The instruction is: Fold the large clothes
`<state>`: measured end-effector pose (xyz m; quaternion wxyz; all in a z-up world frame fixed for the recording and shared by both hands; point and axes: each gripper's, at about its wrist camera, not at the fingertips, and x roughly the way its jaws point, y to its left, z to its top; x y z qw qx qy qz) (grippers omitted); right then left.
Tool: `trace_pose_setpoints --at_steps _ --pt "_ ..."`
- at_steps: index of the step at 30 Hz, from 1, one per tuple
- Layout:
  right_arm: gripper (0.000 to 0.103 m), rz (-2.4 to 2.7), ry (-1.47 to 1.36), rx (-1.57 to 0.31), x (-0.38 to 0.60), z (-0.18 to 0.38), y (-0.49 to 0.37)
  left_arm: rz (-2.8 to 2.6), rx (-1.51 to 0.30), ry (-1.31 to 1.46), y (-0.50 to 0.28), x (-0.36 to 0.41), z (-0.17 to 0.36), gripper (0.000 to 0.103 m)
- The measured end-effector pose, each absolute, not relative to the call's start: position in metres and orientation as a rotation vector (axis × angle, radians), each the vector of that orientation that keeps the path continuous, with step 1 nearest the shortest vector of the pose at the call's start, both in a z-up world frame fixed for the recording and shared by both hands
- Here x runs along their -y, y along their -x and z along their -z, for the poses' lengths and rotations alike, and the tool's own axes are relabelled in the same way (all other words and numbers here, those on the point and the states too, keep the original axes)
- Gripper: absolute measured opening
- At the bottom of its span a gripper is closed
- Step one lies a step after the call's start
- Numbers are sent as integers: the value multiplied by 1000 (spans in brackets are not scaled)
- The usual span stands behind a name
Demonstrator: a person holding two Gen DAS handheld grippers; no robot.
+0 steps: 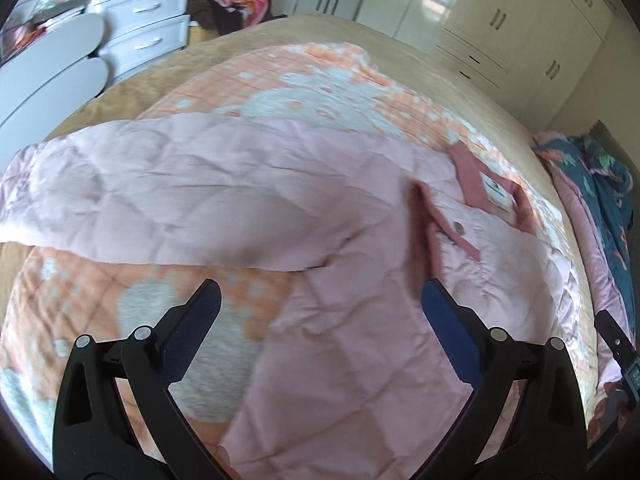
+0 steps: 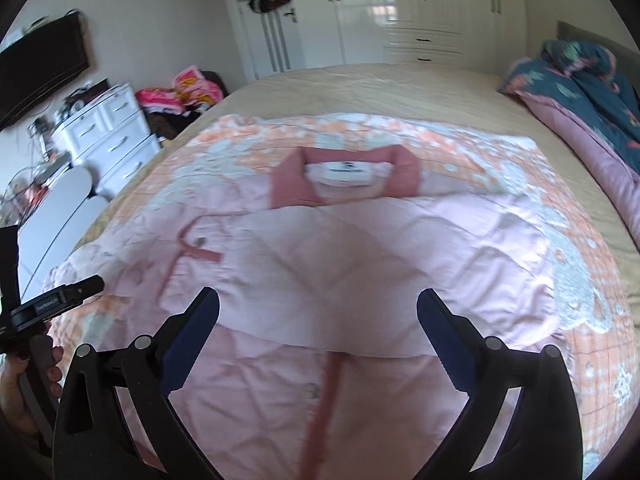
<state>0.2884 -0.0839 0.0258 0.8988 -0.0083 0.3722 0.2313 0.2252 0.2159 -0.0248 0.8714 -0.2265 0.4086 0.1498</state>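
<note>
Because the pale pink quilted jacket [image 2: 320,248] needs a flat, roomy base for folding, it lies spread on the orange-and-grey patterned quilt [image 2: 500,148] that covers the bed [image 2: 360,88], with its darker pink collar [image 2: 344,176] on the far side, beyond the jaws of both grippers. One sleeve [image 2: 360,288] lies folded across the body, a band running crosswise just ahead of the right gripper [image 2: 318,316], apparently to narrow the garment before further folds. The right gripper's jaws stand wide with nothing between them, hanging above the jacket's lower front and its dark pink placket [image 2: 326,392]. The left gripper [image 1: 320,308] likewise has its jaws spread wide and empty, above the jacket's edge where it meets the quilt; the other sleeve [image 1: 160,192] stretches out beyond its left jaw, which suggests that sleeve is the next part to bring in. A heaped blue floral duvet [image 2: 592,80] sits well apart to the right of the jaws.
</note>
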Motion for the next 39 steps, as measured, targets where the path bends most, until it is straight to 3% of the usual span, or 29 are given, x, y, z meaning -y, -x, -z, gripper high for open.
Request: trace_pose_setpoints --at_steps 21,39 --pt "99 -718 154 -750 -65 -46 -247 -488 -797 612 -162 -315 34 94" --pt "99 -853 257 -764 -153 -30 -221 -704 -733 775 -116 -394 67 94"
